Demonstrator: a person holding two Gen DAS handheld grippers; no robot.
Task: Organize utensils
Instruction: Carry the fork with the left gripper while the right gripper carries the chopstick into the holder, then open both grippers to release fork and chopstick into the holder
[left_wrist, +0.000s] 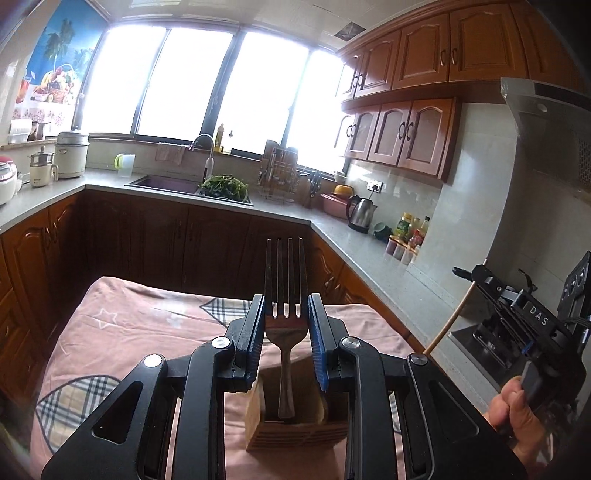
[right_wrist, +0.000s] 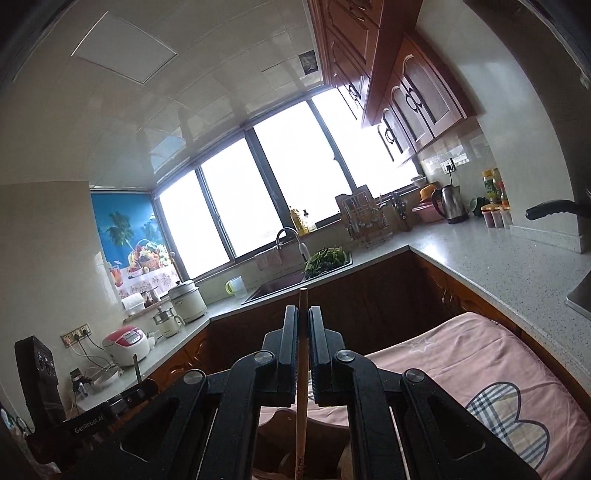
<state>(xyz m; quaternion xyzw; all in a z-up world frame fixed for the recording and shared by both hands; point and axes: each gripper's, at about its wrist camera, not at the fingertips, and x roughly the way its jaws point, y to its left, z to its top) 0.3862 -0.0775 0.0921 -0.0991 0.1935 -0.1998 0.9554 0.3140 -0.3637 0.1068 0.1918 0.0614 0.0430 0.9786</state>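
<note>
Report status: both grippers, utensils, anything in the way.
Left gripper shut on fork, tines up, above wooden holder. Right gripper shut on chopstick. Nothing in the way.

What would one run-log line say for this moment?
left tool: shut on fork | right tool: shut on chopstick | wooden holder: below fork
</note>
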